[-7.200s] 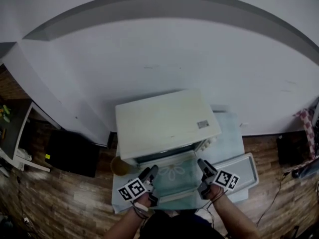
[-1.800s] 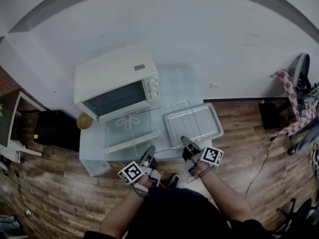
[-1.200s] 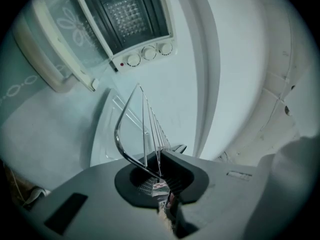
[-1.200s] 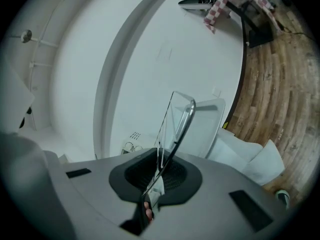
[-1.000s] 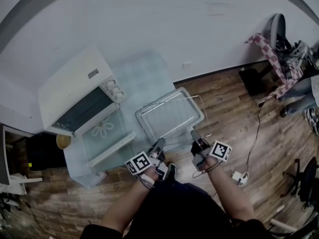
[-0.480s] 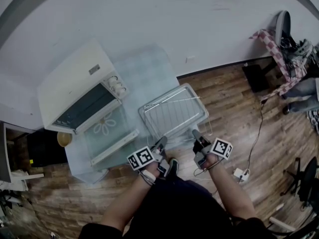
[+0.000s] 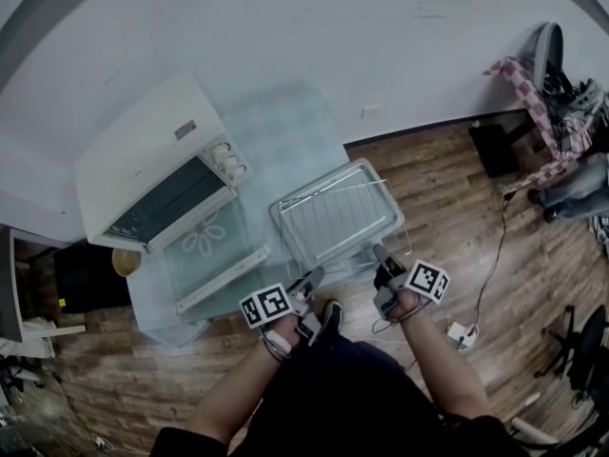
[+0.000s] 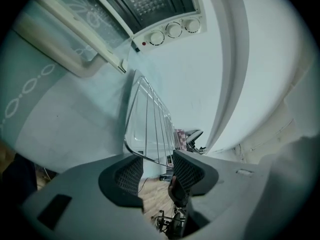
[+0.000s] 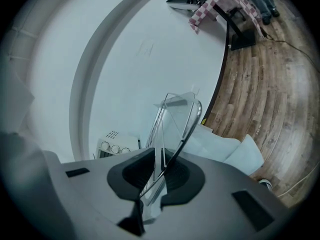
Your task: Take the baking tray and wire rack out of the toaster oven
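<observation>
— Where is the wire rack (image 7: 335, 219) now?

— It lies flat on the baking tray (image 7: 390, 190), out on the table (image 7: 285, 127) at about 4 o'clock from the toaster oven (image 7: 143, 165). A second ago it hung tilted above the tray; now it is down.

— And the grips?

— The left gripper (image 7: 309, 282) has just been opening. Its jaws stand spread, with the rack's near wire crossing the gap and neither pad pressing on it. The right gripper (image 7: 379, 253) has just begun to ease, yet its pads are nearly together and pinch the rack's edge wire.

— So what does that mean?

— I'd judge both pieces are out of the oven, whose door (image 7: 211, 250) hangs open. Only the right-side release is left.

— How are the hands posed?

— Both come in from 6 o'clock, at the tray's near edge: left at 7 o'clock, right at 5. The grippers point toward 12, noses dipped slightly, marker cubes facing up.
</observation>
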`<move>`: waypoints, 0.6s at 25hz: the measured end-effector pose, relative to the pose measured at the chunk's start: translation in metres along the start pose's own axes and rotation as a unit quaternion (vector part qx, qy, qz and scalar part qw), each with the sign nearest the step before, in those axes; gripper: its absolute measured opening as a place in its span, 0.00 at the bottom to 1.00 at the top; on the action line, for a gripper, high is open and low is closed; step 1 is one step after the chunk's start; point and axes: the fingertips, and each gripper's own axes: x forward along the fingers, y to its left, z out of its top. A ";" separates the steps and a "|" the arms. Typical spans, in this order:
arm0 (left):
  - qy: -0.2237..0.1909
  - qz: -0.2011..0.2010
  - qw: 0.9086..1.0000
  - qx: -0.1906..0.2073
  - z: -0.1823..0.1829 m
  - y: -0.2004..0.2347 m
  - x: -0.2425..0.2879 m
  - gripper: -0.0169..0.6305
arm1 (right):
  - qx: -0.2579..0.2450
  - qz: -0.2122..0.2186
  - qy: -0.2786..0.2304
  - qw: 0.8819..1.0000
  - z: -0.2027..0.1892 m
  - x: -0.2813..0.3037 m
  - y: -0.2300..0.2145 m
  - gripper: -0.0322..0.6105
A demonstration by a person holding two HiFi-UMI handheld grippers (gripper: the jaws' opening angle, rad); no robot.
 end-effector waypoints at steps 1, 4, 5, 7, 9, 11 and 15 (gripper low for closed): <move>0.005 0.000 1.000 -0.001 -0.002 0.000 -0.001 0.31 | -0.006 -0.008 0.001 1.000 0.001 0.001 -0.001 0.13; 0.028 -0.003 1.000 -0.002 -0.012 -0.001 -0.006 0.32 | -0.050 -0.046 0.014 0.998 0.002 0.004 -0.008 0.20; 0.036 -0.006 0.999 -0.002 -0.015 -0.002 -0.008 0.32 | -0.071 -0.058 0.016 0.996 0.005 0.005 -0.011 0.23; 0.052 -0.016 0.998 -0.007 -0.023 -0.004 -0.011 0.32 | -0.109 -0.075 0.012 0.991 0.013 0.006 -0.016 0.26; 0.069 -0.026 0.997 -0.018 -0.031 -0.003 -0.013 0.34 | -0.129 -0.092 0.009 0.987 0.017 0.007 -0.019 0.29; 0.081 -0.030 0.996 -0.025 -0.036 -0.001 -0.015 0.34 | -0.141 -0.105 0.014 0.984 0.017 0.010 -0.022 0.34; 0.094 -0.028 0.995 -0.028 -0.044 0.005 -0.016 0.34 | -0.156 -0.121 0.028 0.980 0.012 0.015 -0.031 0.36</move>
